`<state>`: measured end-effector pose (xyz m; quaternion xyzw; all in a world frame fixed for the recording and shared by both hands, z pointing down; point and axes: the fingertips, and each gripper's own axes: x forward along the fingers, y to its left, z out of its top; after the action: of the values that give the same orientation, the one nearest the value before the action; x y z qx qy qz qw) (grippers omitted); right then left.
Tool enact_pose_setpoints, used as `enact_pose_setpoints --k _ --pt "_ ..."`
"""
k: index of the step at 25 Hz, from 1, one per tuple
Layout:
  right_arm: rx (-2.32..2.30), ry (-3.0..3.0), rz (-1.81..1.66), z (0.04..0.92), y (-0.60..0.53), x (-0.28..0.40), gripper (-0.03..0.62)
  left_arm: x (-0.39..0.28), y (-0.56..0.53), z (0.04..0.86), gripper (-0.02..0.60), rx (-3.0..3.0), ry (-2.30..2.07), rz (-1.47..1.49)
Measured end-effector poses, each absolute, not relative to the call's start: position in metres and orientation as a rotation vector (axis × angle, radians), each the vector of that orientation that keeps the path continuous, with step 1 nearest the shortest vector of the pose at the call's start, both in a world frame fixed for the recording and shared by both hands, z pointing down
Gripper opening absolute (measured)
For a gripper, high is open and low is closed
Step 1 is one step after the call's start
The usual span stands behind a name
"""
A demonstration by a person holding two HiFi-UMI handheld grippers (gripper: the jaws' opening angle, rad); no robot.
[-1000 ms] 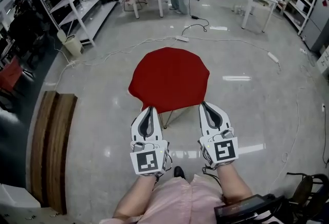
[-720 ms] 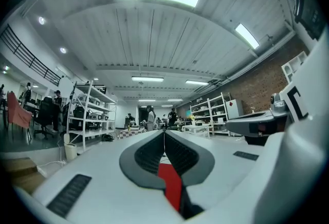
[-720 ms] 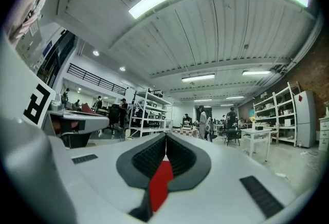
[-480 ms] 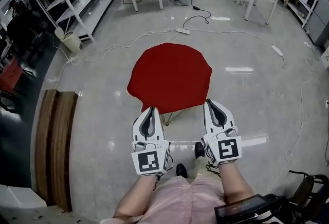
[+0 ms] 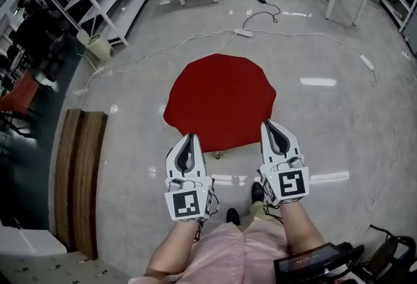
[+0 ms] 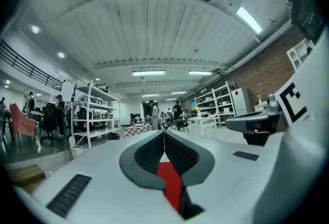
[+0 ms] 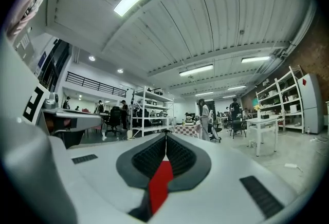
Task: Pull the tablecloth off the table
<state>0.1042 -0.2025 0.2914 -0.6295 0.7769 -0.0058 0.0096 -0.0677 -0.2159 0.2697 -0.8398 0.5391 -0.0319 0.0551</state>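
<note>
Head view showed the left gripper [image 5: 189, 139] and right gripper [image 5: 269, 125] each clamped on the near hem of the red tablecloth [image 5: 220, 101]. It spread ahead of both, covering the hidden table, so the pull seemed barely begun.

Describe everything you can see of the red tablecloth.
The red tablecloth is plain, matte fabric with a rounded outline. It lies smooth, draped over a table of which only a bit of leg shows under the near edge. That near edge is pinched in two places: the left gripper and the right gripper are each shut on it, with a strip of red between each pair of jaws.
</note>
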Motion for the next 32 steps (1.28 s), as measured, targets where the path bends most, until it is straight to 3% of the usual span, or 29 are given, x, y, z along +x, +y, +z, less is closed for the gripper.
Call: enact_pose_setpoints --k 24,32 --pt "-1.735 2.458 0.115 0.247 -0.229 0.074 0.018 -0.11 -0.217 0.224 0.026 -2.316 1.752 -0.058" --pt "-1.743 2.496 0.08 0.259 -0.284 0.101 0.018 -0.082 -0.273 0.231 0.026 -2.347 1.727 -0.072"
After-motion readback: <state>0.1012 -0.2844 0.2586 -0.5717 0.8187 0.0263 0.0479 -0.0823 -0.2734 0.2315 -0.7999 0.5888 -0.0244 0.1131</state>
